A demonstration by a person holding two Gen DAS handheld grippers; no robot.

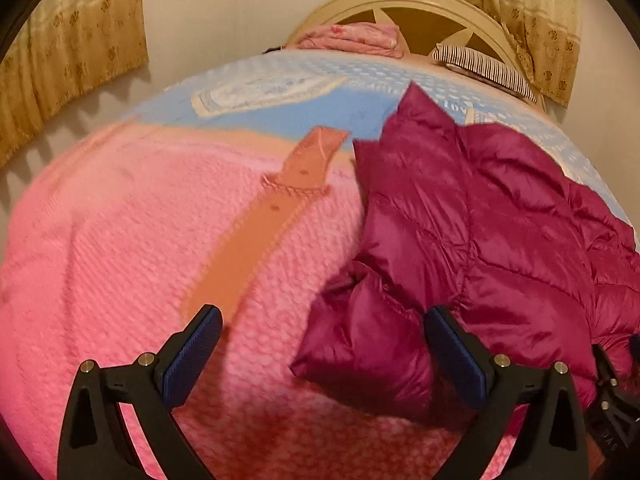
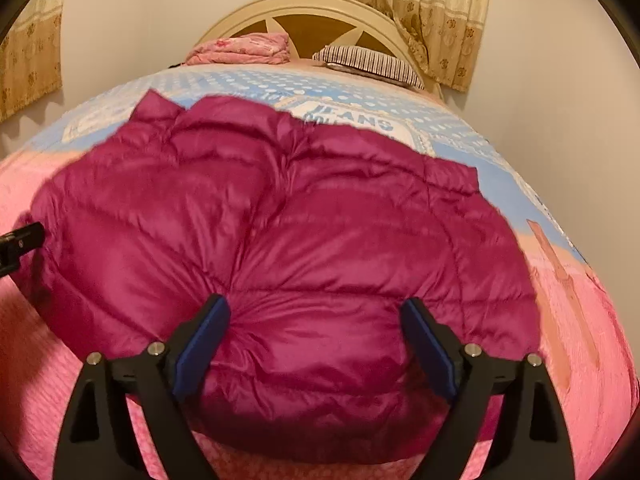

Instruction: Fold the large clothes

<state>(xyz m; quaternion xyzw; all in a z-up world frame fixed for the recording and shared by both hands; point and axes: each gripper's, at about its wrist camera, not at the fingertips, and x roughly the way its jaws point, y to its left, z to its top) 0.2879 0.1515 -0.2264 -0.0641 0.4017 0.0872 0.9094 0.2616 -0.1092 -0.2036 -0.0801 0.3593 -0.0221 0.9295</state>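
1. Right gripper (image 2: pixel 316 344): jaws spread wide, blue pads either side of the near hem of the jacket; the puffed cloth bulges up between them, pads not pressing on it.
2. Left gripper (image 1: pixel 322 354): jaws wide apart, nothing held; its right finger (image 1: pixel 454 354) lies against the jacket's left edge, its left finger over bare bedspread.
3. Magenta quilted jacket (image 2: pixel 280 232): lies spread flat on the bed, long axis running from the near edge toward the headboard, far end pointing at the pillows; a loose flap (image 1: pixel 360 340) is bunched at its near left corner.
4. Pink bedspread (image 1: pixel 120 240): under the jacket's near half, crossed by an orange strap print (image 1: pixel 260 232).
5. Blue sheet (image 2: pixel 460 152): beyond it; printed word "JEANS" legible, other lettering too blurred to read.
6. Headboard (image 2: pixel 304 4), folded pink bedding (image 2: pixel 240 50), striped pillow (image 2: pixel 368 62), curtains (image 2: pixel 420 20): at the far end.
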